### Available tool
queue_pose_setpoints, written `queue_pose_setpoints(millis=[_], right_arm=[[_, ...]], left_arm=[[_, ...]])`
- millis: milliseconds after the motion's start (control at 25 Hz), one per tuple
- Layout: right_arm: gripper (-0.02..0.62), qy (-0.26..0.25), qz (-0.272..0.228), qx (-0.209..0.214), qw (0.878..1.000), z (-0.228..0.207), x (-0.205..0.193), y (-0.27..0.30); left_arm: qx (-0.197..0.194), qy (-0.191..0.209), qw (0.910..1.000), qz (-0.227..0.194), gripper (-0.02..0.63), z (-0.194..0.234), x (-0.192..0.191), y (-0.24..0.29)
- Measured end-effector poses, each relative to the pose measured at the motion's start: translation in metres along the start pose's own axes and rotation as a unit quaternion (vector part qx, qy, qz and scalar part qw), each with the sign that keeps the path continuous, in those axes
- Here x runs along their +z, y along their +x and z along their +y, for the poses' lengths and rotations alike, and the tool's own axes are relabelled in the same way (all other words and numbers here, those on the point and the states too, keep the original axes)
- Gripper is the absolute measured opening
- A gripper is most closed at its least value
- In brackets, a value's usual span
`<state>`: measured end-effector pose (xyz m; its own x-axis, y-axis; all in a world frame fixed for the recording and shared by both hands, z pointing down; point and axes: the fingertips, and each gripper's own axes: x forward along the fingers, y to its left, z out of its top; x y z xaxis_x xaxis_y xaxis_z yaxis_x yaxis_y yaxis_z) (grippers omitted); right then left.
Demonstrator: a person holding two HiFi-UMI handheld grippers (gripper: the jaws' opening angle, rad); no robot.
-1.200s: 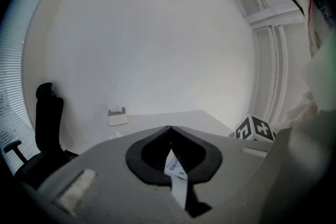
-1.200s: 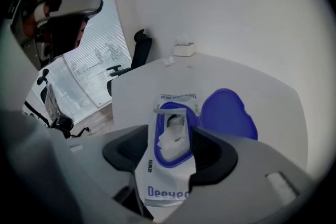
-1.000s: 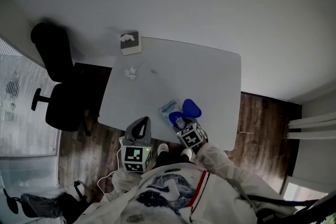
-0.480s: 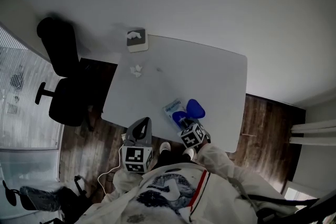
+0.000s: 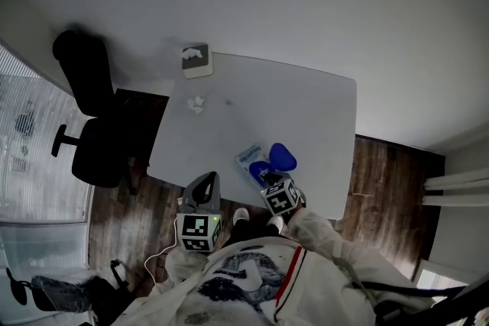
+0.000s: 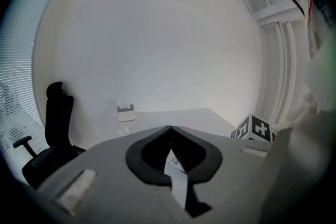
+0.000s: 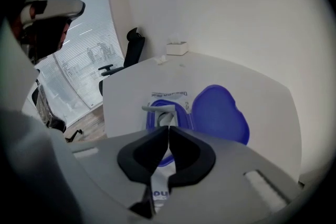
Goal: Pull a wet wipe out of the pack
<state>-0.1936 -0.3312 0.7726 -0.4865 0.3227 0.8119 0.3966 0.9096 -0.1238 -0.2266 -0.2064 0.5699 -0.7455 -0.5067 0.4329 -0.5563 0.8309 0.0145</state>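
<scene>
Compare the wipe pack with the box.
The pack lies flat by the near edge with its blue lid open; the box sits at the far corner. The pack is blue and white, the box pale with a dark top. Both rest on the table.

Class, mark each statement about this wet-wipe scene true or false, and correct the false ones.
1. The wipe pack has its blue lid open. True.
2. The left gripper holds the pack down. False: it is shut on nothing, apart from the pack.
3. A tissue box stands at the table's far corner. True.
4. The office chair is at the head view's right. False: at its left.
5. The right gripper has its jaws wide apart. False: they have just closed, on the wet wipe.
</scene>
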Motion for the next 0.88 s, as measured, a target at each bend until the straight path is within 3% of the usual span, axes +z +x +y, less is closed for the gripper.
queue_pose_setpoints(millis=[560, 880], right_arm=[[0.012, 0.037, -0.029, -0.004, 0.999, -0.003, 0.005, -0.026], [0.011, 0.077, -0.074, -0.046, 0.993, -0.023, 0.021, -0.062]], left_arm=[[-0.051, 0.006, 0.9985, -0.02, 0.005, -0.029, 0.016, 0.018], [-0.088, 0.008, 0.9954, -0.038, 0.005, -0.039, 0.031, 0.036]])
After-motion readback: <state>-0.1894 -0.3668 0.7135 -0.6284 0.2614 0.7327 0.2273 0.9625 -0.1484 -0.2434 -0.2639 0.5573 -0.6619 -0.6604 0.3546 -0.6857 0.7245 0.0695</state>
